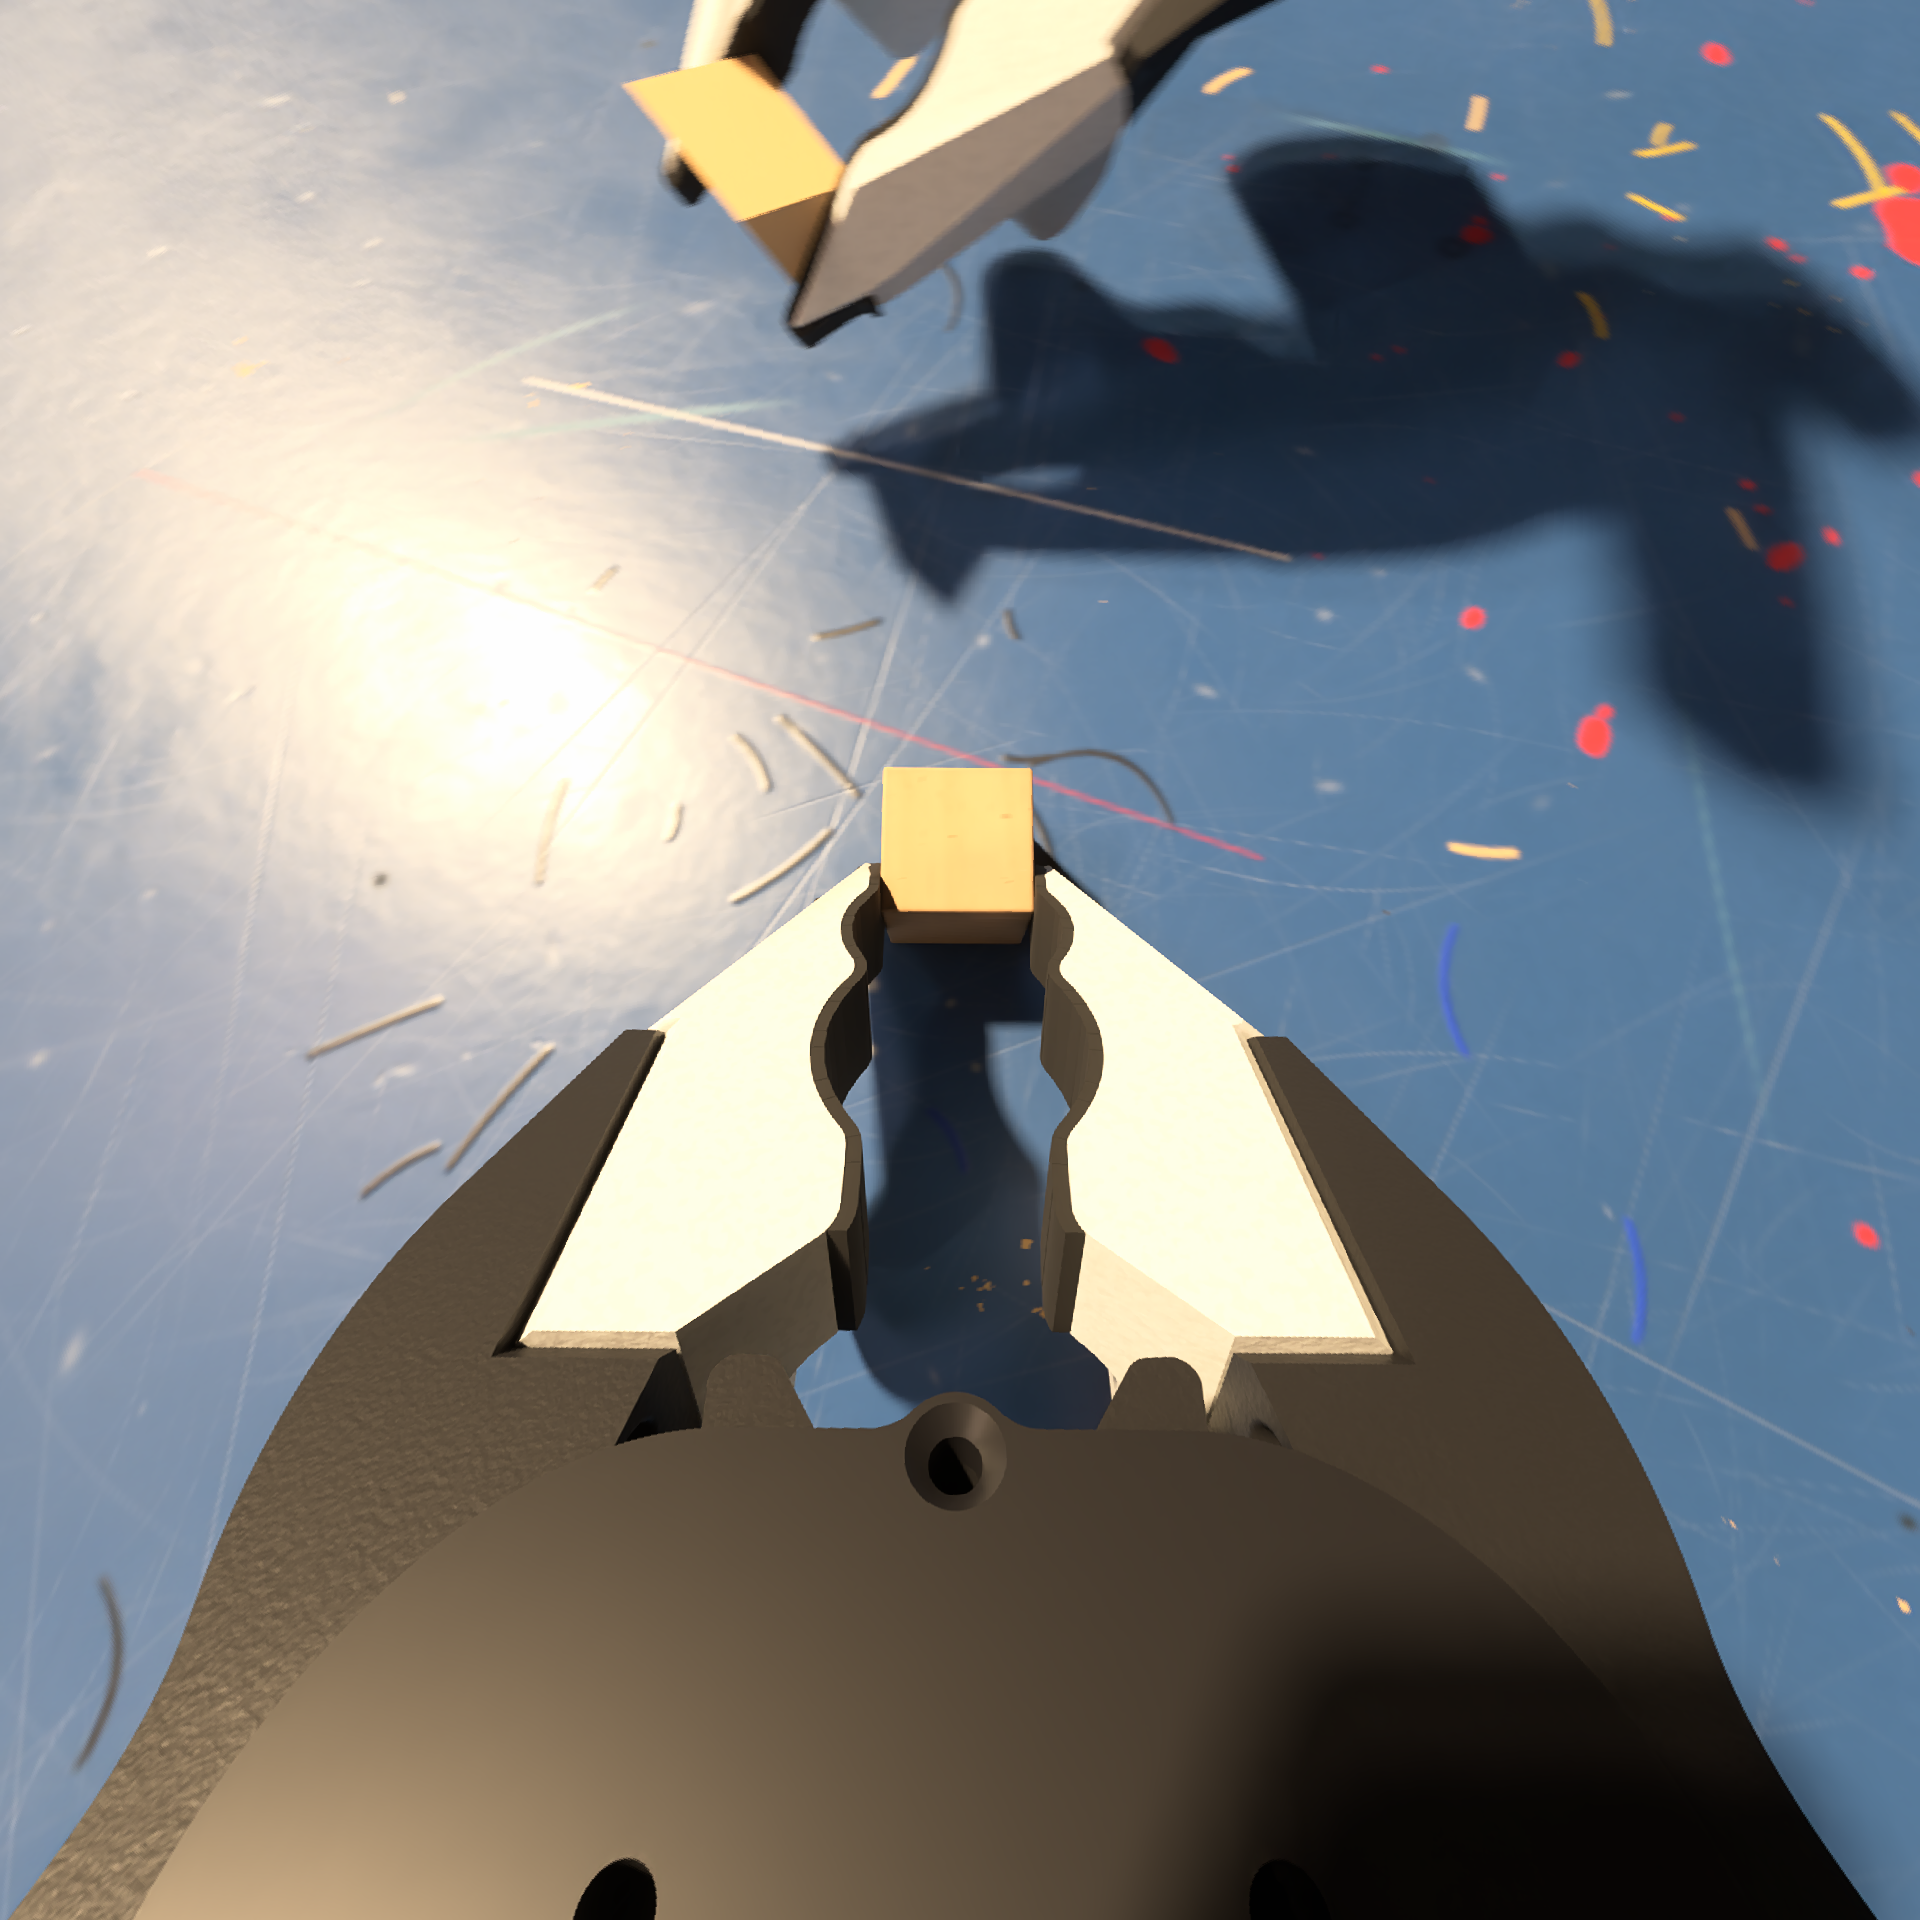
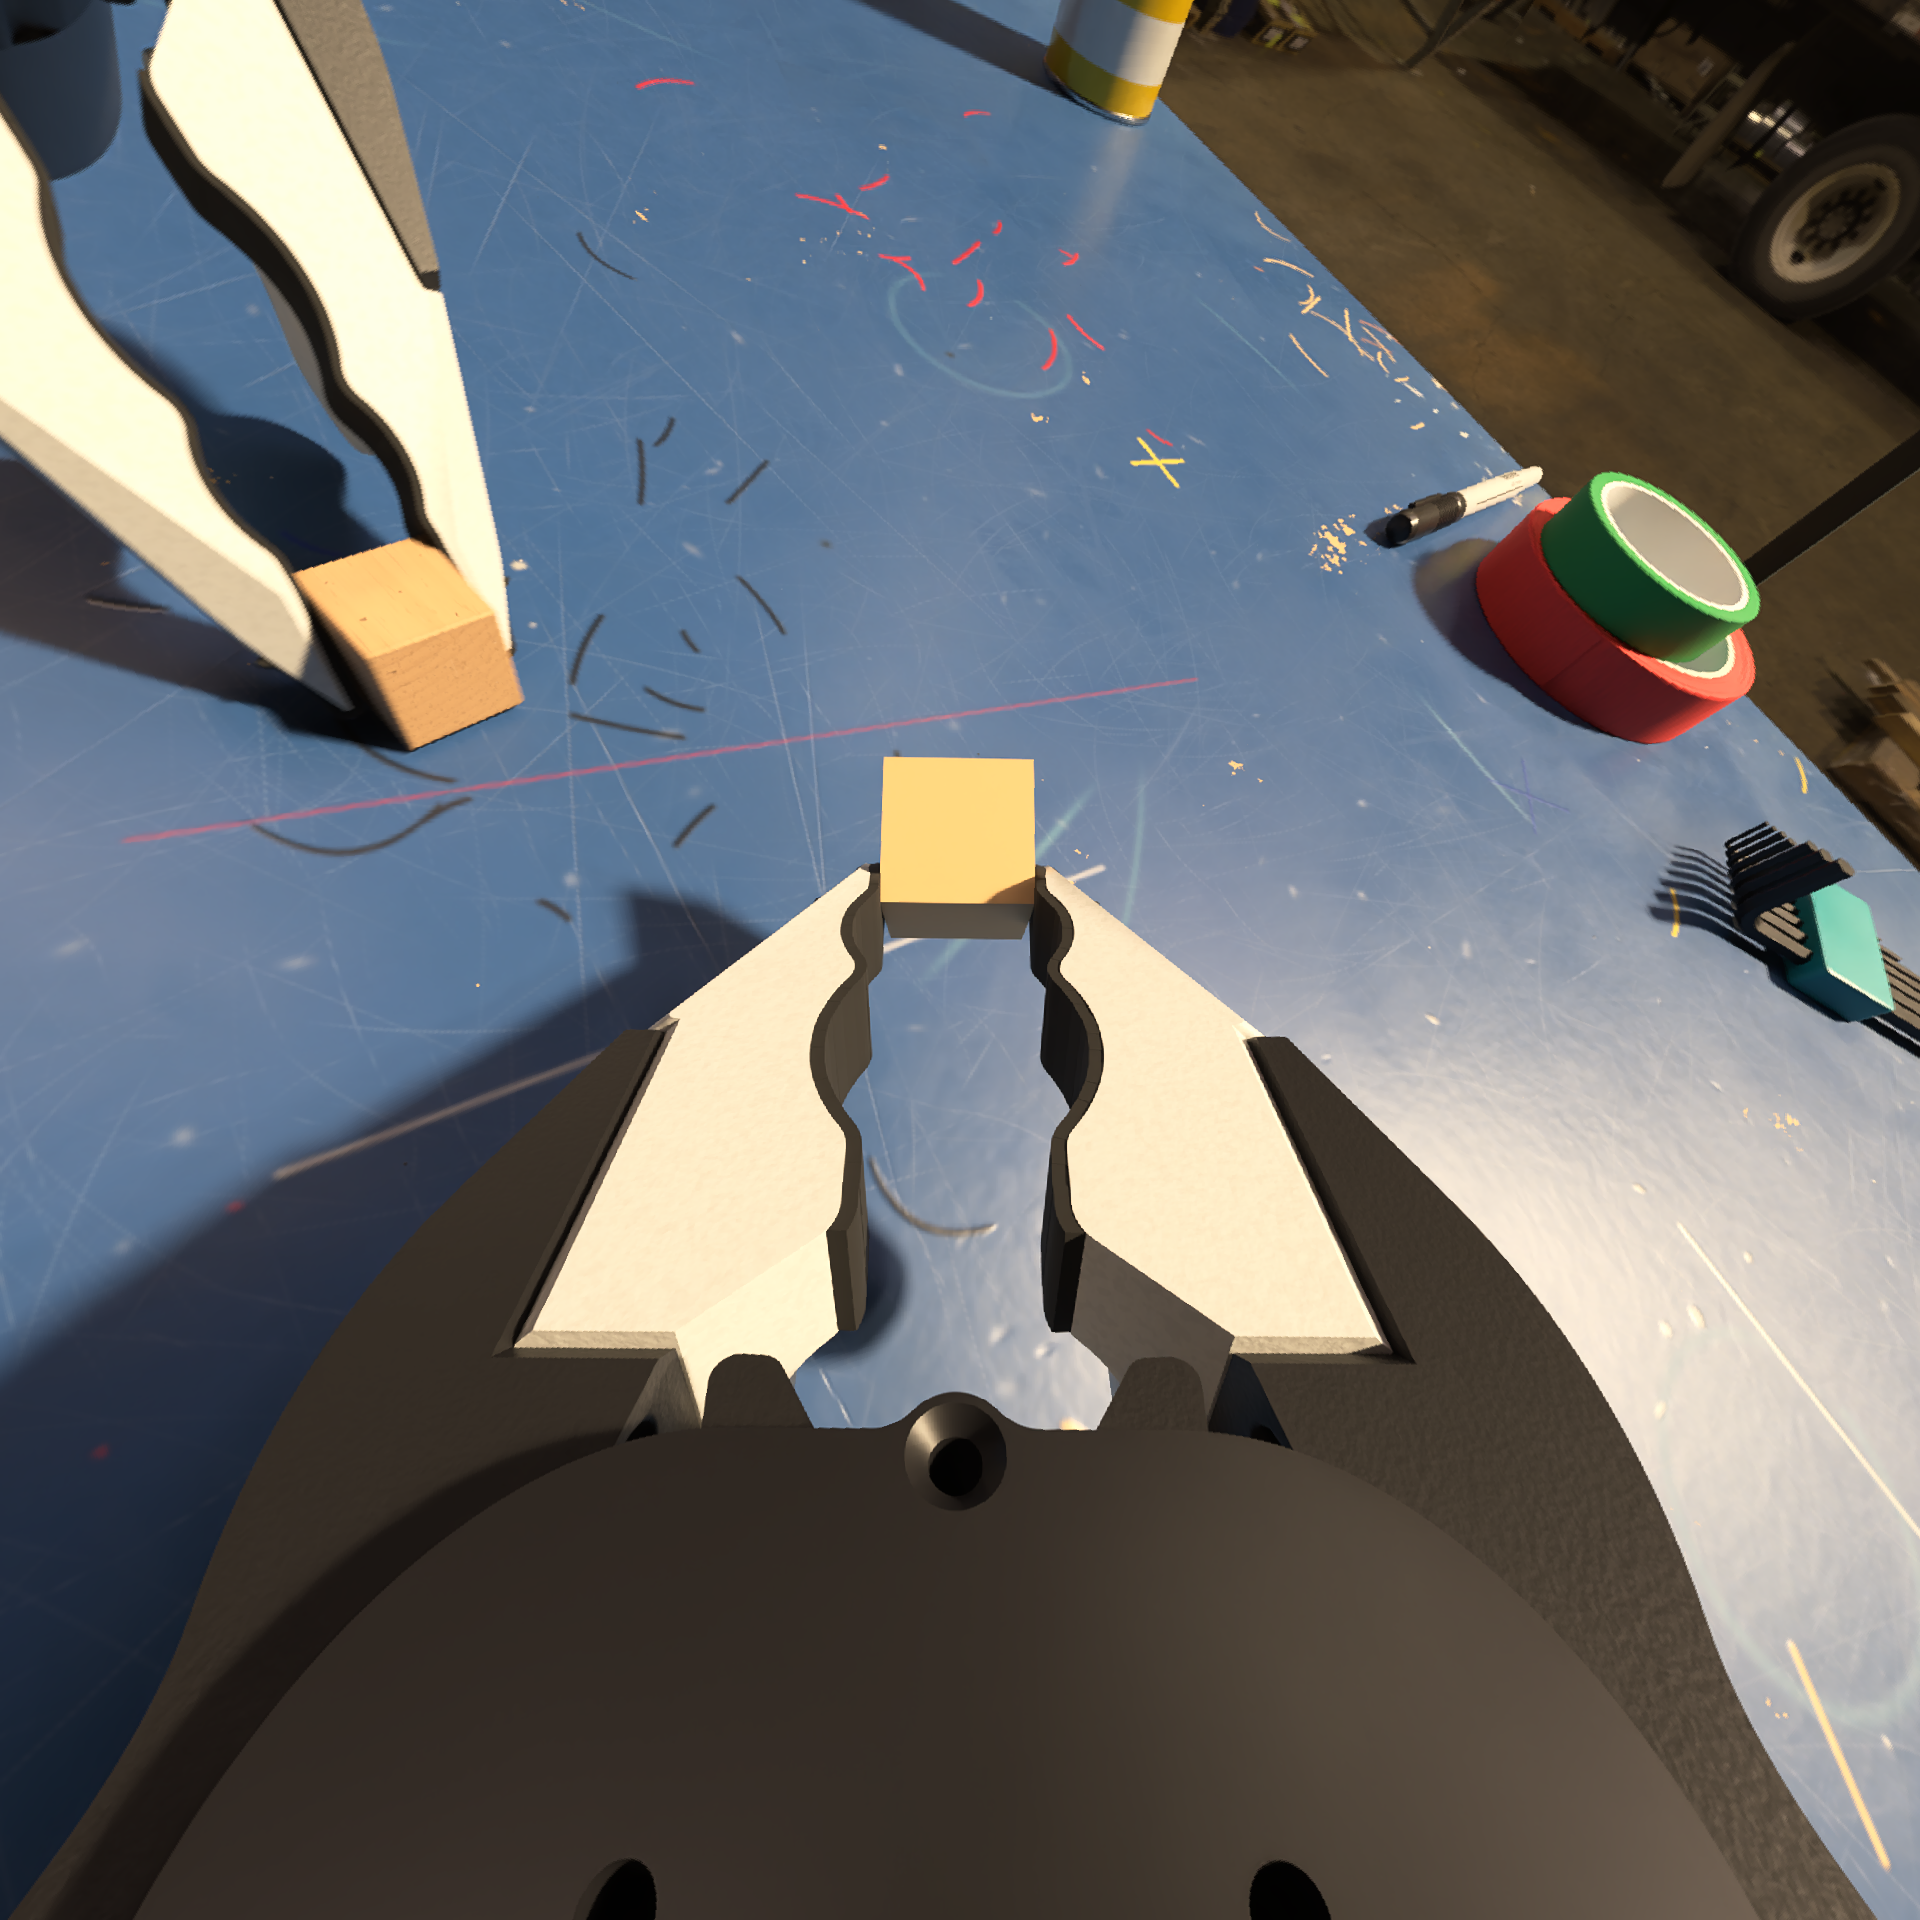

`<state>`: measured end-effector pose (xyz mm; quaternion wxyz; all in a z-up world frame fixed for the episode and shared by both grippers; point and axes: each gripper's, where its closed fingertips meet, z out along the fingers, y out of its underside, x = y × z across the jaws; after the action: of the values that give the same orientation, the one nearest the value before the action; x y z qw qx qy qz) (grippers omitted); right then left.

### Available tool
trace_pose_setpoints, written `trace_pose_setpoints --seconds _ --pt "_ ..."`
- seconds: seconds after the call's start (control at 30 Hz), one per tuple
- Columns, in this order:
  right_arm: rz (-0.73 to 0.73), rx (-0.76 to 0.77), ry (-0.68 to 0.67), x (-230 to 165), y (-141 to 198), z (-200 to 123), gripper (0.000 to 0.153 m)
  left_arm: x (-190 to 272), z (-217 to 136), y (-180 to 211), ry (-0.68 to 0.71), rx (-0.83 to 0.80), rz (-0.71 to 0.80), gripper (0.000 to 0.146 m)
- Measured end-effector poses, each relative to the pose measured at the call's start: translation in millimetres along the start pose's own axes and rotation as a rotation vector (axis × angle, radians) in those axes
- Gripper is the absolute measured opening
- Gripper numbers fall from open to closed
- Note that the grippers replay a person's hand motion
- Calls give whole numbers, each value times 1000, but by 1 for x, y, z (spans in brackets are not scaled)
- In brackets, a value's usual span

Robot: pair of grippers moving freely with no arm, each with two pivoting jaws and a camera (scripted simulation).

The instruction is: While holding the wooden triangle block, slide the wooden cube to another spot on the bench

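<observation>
Both hand-held grippers are clamped: left (image 1: pixel 956 883) on wooden cube (image 1: pixel 956 847), right (image 2: pixel 956 883) on triangle block (image 2: pixel 956 836)

Scratched blue counter (image 2: pixel 935 520) flecked with red, yellow and black marks, bright glare patch (image 1: pixel 436 665) on its surface, dim brown floor (image 2: pixel 1507 208) beyond the counter's edge, a dark vehicle wheel (image 2: pixel 1829 218) in the far corner.

Scratched blue bench top (image 2: pixel 935 499), flecked with red and yellow paint marks, bearing several loose items. At its right edge a green tape roll (image 2: pixel 1652 566) leans on a red tape roll (image 2: pixel 1600 655), with a black-capped white marker pen (image 2: pixel 1460 506) just beside them. Nearer lies a teal-holdered set of black hex keys (image 2: pixel 1808 925); a white-and-yellow cylindrical can (image 2: pixel 1117 52) stands at the far edge.
</observation>
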<state>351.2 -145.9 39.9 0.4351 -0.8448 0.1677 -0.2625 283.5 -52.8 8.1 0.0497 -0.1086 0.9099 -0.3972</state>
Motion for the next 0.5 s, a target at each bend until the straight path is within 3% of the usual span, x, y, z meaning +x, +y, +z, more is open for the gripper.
trace_pose_setpoints --seconds 0.3,0.5 --pt "-6 -6 1 0 1 2 27 17 4 -5 151 1 69 27" --pt "6 5 2 1 0 0 27 12 6 -7 41 14 124 28"
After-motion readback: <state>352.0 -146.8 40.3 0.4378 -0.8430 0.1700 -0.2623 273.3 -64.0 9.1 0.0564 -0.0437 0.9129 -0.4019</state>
